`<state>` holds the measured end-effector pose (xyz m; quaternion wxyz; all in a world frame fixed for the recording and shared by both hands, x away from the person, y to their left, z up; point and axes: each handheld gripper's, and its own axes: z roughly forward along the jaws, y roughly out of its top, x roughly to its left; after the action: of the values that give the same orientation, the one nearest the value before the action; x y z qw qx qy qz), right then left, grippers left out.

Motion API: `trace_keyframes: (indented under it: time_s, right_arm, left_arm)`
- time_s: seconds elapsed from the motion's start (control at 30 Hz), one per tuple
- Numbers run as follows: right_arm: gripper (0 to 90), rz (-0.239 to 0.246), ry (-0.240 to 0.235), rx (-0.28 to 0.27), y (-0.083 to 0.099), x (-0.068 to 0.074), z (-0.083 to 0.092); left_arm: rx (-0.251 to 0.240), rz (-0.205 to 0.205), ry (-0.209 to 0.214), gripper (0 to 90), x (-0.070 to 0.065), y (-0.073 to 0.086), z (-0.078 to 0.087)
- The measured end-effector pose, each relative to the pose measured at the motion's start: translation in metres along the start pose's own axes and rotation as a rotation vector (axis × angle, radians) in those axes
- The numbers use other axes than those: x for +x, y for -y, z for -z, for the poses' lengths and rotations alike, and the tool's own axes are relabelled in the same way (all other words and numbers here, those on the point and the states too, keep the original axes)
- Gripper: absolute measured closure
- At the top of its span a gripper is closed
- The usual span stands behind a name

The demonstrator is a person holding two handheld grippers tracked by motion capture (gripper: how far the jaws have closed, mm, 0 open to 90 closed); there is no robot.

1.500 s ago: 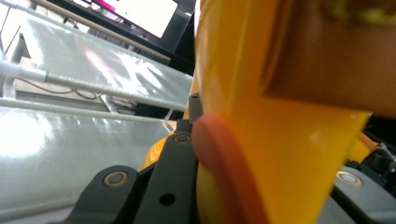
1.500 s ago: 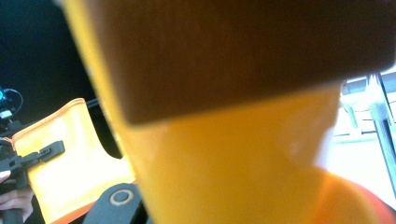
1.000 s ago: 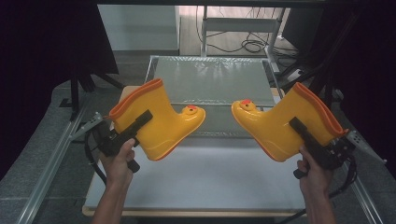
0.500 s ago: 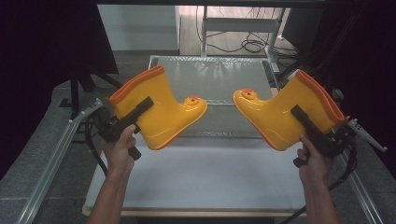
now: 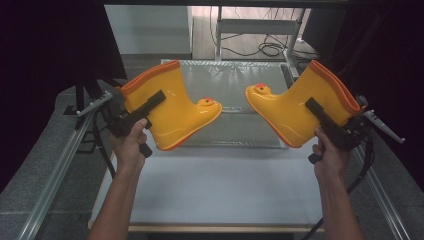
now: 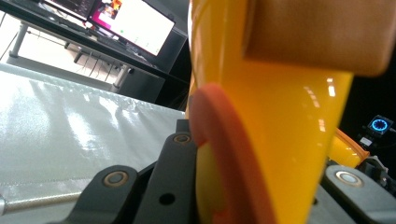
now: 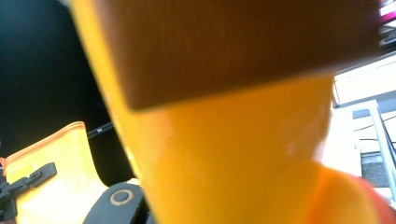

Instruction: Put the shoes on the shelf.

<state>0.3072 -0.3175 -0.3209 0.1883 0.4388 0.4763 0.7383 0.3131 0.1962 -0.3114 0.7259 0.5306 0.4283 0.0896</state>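
Two yellow rubber boots with orange trim hang in the air over the table, toes facing each other. My left gripper is shut on the shaft of the left boot. My right gripper is shut on the shaft of the right boot. In the left gripper view the left boot stands between the black jaws, its orange rim close to the lens. The right boot sits close against the lens in the right gripper view, with the left boot and the left gripper farther off.
Below the boots lies a white board with a silvery mat behind it. Metal rails run along both table sides. Monitors and a desk stand beyond the table, and cables lie on the floor at the back.
Both hands have lifted their boots higher and carried them a little forward over the table. The boots stay gripped the same way, toes still facing each other.
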Motion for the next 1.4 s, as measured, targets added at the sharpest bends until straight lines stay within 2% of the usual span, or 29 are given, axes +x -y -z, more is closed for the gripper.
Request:
trace_keyframes:
  time_s: [0.3,0.6,1.0,1.4]
  right_arm:
    - [86.3,0.007,-0.005,-0.006,-0.003,0.004,0.002]
    - [86.4,0.013,-0.006,-0.026,-0.010,0.006,0.001]
    - [86.4,0.005,-0.004,-0.038,-0.018,0.005,-0.014]
    - [86.3,-0.007,0.013,-0.045,-0.020,-0.006,-0.033]
  left_arm:
    - [-0.003,-0.015,0.005,85.8,-0.004,-0.001,0.006]
    - [-0.035,-0.022,0.017,85.8,-0.011,-0.013,0.005]
    - [-0.066,-0.008,0.029,85.8,-0.008,-0.027,-0.017]
    - [-0.081,0.006,0.024,85.8,0.003,-0.036,-0.045]
